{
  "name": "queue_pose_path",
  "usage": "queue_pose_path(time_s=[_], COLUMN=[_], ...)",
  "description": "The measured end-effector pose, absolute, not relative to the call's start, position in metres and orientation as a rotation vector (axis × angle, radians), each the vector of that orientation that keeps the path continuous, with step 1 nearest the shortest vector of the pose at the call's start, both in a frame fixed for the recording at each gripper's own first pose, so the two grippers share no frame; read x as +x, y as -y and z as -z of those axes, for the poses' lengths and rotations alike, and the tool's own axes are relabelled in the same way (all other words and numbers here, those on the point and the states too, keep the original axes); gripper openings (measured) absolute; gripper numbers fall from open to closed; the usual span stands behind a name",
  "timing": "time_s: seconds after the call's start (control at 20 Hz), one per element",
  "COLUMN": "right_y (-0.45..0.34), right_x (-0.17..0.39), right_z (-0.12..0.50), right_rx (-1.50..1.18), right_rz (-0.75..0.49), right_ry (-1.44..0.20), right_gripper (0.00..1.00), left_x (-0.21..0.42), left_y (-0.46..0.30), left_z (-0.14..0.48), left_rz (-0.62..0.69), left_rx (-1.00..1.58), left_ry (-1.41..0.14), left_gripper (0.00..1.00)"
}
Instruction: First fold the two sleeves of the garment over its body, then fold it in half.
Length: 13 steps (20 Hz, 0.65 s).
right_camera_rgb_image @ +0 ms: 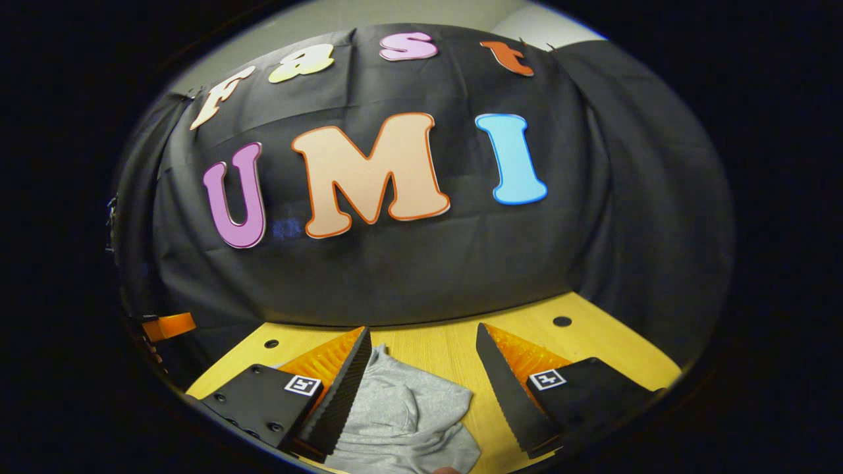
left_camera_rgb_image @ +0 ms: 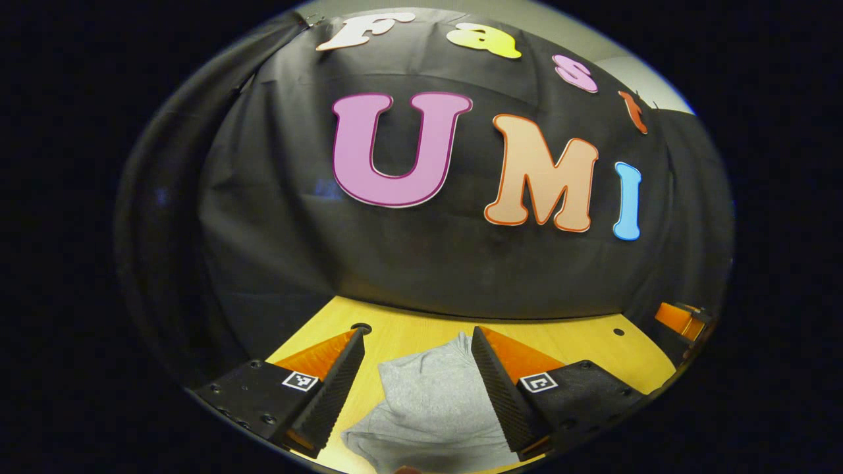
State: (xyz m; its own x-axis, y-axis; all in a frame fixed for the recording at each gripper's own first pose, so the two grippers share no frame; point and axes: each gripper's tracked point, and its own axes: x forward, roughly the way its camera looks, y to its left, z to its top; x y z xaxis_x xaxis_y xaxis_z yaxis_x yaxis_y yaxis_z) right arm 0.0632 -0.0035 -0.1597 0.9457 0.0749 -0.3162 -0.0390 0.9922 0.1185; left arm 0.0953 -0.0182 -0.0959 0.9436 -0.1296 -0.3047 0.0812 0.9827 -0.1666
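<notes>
Black cloth hangs as the booth's wall (left_camera_rgb_image: 421, 263) behind a light wooden counter (left_camera_rgb_image: 421, 332) with small dark round holes near its far edge, one (left_camera_rgb_image: 361, 327) toward the left in the left gripper view and another (right_camera_rgb_image: 562, 321) toward the right in the right gripper view.

On the counter lies a grey garment (left_camera_rgb_image: 428, 408), bunched and creased rather than flat. In the left gripper view it rests between the fingers of the left claw (left_camera_rgb_image: 416, 336), its far tip just beside the inner face of the right-hand finger; whether cloth and finger touch cannot be told. The left claw stands wide open and holds nothing.

In the right gripper view the same garment (right_camera_rgb_image: 402, 418) lies toward the counter's near edge, with a rumpled fold and a seam across its middle. Its left part runs under or against the left-hand finger of the right claw (right_camera_rgb_image: 423, 332); the right-hand finger stands apart from it over bare wood. The right claw is also spread wide, gripping nothing.

Each finger carries a small square black-and-white marker tag (left_camera_rgb_image: 299, 380), a coded pattern rather than readable writing. An orange block (left_camera_rgb_image: 675, 317) sits at the counter's far right corner in the left gripper view, and an orange piece (right_camera_rgb_image: 168, 325) shows at the far left in the right gripper view.
</notes>
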Motion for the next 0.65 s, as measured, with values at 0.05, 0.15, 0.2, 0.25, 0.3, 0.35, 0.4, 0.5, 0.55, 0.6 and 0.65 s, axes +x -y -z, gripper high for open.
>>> queue_pose_path(time_s=[0.05,0.15,0.2,0.25,0.3,0.35,0.4,0.5,0.55,0.6,0.65], right_y=[0.003,0.001,-0.001,-0.004,-0.006,-0.007,-0.009,-0.009,-0.008,-0.007,-0.005], right_x=[0.059,0.053,0.05,0.048,0.046,0.045,0.044,0.043,0.044,0.045,0.046], right_z=[0.151,0.137,0.132,0.129,0.128,0.128,0.129,0.131,0.131,0.129,0.128], right_rx=[0.093,0.063,0.054,0.047,0.043,0.039,0.035,0.034,0.038,0.042,0.046], right_rz=[-0.063,-0.071,-0.073,-0.079,-0.084,-0.09,-0.094,-0.095,-0.091,-0.086,-0.08], right_ry=[-0.298,-0.253,-0.238,-0.226,-0.22,-0.22,-0.225,-0.236,-0.236,-0.232,-0.229], right_gripper=[0.98,0.98,0.95,0.98,0.98,0.98,0.98,0.98,0.98,0.96,0.96], left_x=[0.091,0.085,0.082,0.08,0.079,0.079,0.079,0.081,0.082,0.083,0.084], left_y=[0.016,0.012,0.011,0.011,0.01,0.011,0.012,0.01,0.011,0.011,0.011], left_z=[0.092,0.092,0.091,0.089,0.09,0.089,0.088,0.084,0.082,0.079,0.077], left_rz=[0.105,0.093,0.087,0.086,0.086,0.088,0.09,0.091,0.093,0.096,0.099], left_rx=[-0.139,-0.12,-0.118,-0.115,-0.111,-0.108,-0.103,-0.089,-0.078,-0.066,-0.055], left_ry=[-0.309,-0.302,-0.299,-0.297,-0.295,-0.295,-0.294,-0.283,-0.277,-0.269,-0.26], left_gripper=[0.95,0.95,0.95,0.95,0.95,0.95,0.95,0.94,0.95,0.95,0.95])
